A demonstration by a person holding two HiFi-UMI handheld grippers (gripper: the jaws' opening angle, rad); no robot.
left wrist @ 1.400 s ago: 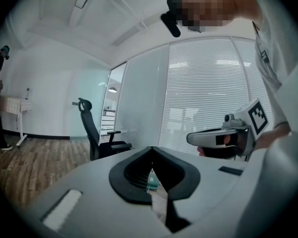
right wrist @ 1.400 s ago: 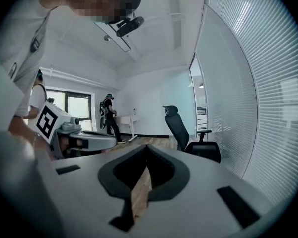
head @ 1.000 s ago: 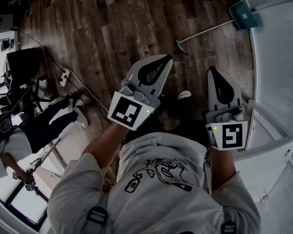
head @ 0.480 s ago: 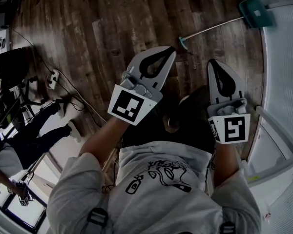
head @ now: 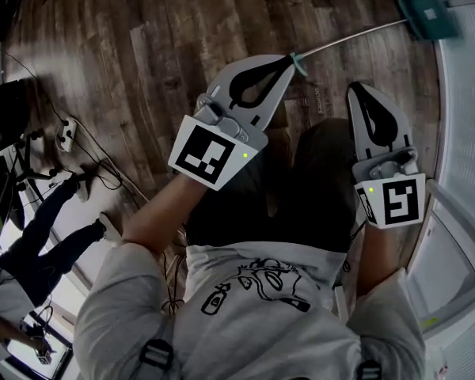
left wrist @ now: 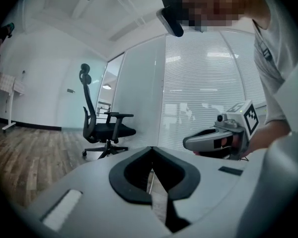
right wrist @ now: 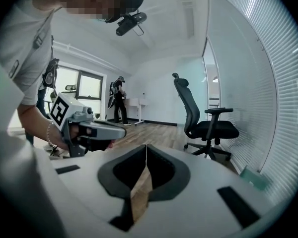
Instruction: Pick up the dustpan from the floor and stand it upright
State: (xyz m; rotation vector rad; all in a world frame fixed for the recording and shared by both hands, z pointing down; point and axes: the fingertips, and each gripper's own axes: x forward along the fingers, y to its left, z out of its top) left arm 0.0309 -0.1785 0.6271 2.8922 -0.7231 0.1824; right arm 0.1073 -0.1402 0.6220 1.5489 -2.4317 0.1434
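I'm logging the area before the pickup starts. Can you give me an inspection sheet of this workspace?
Surface: dark wood plank floor.
Job's things: teal dustpan lying on the floor beside the glass wall, its long handle flat on the boards, not yet stood up.
Clutter: nothing seen near the dustpan.
Grippers: left claw shut and empty; right claw shut and empty; neither holds the dustpan.
Cables: power strip and cords on the floor at the left.
Surroundings: office chair by the glass wall with blinds; another person's legs at the left.
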